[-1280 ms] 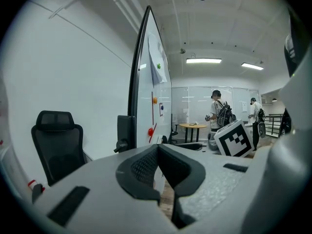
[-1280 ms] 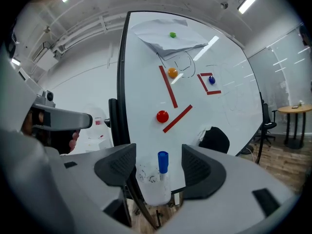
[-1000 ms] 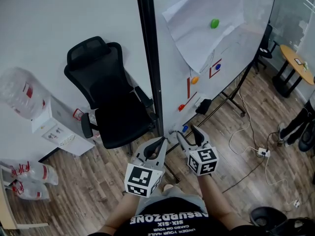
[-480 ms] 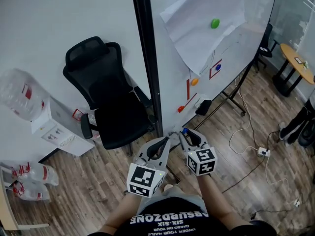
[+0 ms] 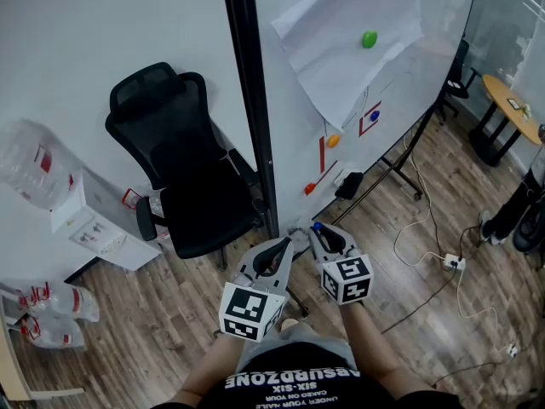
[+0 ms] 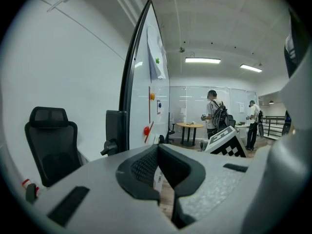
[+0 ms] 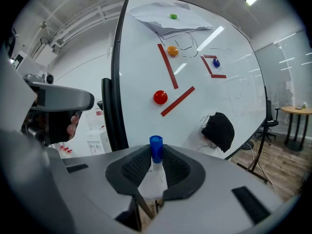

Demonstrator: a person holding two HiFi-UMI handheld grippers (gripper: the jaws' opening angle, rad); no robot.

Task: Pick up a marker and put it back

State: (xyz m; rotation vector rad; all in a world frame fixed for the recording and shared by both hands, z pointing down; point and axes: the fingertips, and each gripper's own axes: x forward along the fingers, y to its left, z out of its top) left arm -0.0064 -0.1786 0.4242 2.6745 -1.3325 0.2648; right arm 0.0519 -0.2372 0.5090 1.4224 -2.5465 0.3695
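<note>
A white marker with a blue cap [image 7: 156, 146] stands upright between the pads of my right gripper [image 7: 156, 161], which is shut on it; the jaws have just been closing around it. In the head view the cap [image 5: 317, 226] shows at the tip of the right gripper [image 5: 327, 233], close to the lower edge of the whiteboard [image 5: 383, 100]. My left gripper [image 5: 278, 248] hovers just left of it beside the board's black frame post [image 5: 251, 126]. Its jaws [image 6: 158, 148] meet at the tips with nothing held.
A black office chair [image 5: 183, 169] stands to the left of the post. The whiteboard [image 7: 224, 91] carries red, orange, blue and green magnets, paper sheets and a black eraser [image 7: 219, 130]. Cables and a power strip [image 5: 450, 263] lie on the wooden floor. People stand far off [image 6: 214, 113].
The right gripper's jaws went from wide open to closed around the blue-capped marker at the board's lower edge. Both hands stayed almost in place.
</note>
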